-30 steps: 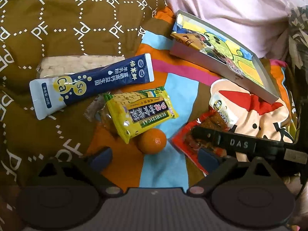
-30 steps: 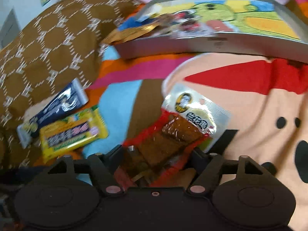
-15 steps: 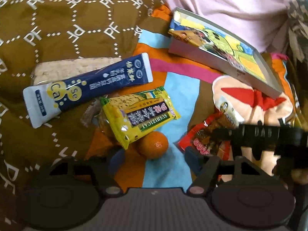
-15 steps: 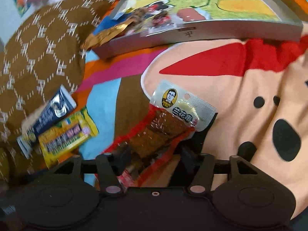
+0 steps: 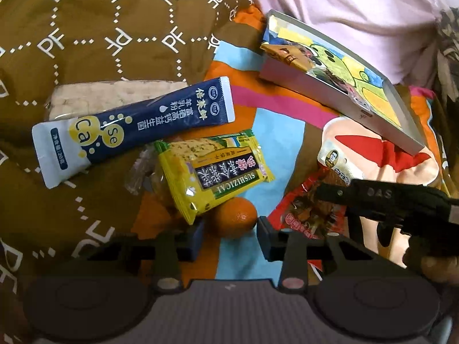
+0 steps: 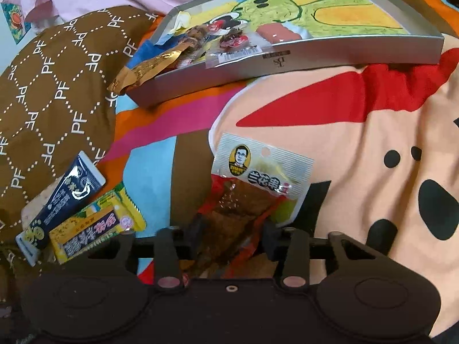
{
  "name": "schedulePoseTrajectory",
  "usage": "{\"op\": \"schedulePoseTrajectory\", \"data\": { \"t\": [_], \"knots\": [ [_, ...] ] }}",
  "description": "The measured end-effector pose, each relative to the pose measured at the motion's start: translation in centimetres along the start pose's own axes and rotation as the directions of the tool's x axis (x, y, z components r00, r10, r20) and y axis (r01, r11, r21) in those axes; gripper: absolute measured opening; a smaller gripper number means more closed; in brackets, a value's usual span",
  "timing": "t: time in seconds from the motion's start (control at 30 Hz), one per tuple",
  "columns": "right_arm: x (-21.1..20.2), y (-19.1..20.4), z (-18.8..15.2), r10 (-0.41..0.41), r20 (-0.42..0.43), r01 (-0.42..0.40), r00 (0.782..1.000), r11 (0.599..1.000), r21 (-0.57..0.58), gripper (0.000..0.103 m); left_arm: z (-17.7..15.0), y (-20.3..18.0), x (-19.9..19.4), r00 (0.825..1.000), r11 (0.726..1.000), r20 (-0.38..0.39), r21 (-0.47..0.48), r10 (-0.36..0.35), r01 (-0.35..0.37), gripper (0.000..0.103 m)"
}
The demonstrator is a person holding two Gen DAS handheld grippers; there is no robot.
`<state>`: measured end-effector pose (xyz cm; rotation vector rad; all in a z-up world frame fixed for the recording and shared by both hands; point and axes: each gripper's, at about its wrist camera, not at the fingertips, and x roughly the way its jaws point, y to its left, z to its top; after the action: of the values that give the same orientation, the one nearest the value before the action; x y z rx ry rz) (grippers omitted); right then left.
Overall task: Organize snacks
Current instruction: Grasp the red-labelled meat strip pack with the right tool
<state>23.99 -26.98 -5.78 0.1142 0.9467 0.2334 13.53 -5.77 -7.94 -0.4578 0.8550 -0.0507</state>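
Gripping the red snack pouch (image 6: 246, 197), right gripper (image 6: 229, 236) has its fingers (image 6: 195, 233) closed on the pouch's lower end; pouch lies on the cartoon bedspread (image 6: 358, 143). Left gripper (image 5: 229, 236) fingers (image 5: 195, 236) apart, holding nothing, small orange (image 5: 233, 219) sitting between the tips. Yellow snack pack (image 5: 212, 172) just beyond the orange, overlapping it; navy sachet (image 5: 134, 129) beside that, lying over a cracker pack (image 5: 114, 94). Grey tray (image 6: 287, 57) further back holds a gold wrapper (image 6: 149, 67) and a clear packet (image 6: 235, 46).
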Motion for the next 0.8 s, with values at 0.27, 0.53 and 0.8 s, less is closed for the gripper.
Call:
{"op": "schedulePoseTrajectory", "data": {
  "t": [0.27,0.53,0.8],
  "knots": [
    [-0.8,0.2,-0.2,-0.015,-0.008,0.014,1.0,0.996,-0.084,0.028,0.0,0.0,-0.2,1.0,1.0,0.005,0.001,-0.012,0.012,0.041],
    [0.2,-0.4,0.4,0.007,0.02,-0.008,1.0,0.997,0.071,0.076,0.3,0.1,-0.3,1.0,0.999,0.019,-0.031,-0.008,0.008,0.064],
    [2.1,2.6,-0.9,-0.102,0.035,0.106,0.994,0.982,-0.153,0.07,0.4,0.2,0.0,1.0,0.999,0.003,-0.033,0.019,-0.019,0.05]
  ]
}}
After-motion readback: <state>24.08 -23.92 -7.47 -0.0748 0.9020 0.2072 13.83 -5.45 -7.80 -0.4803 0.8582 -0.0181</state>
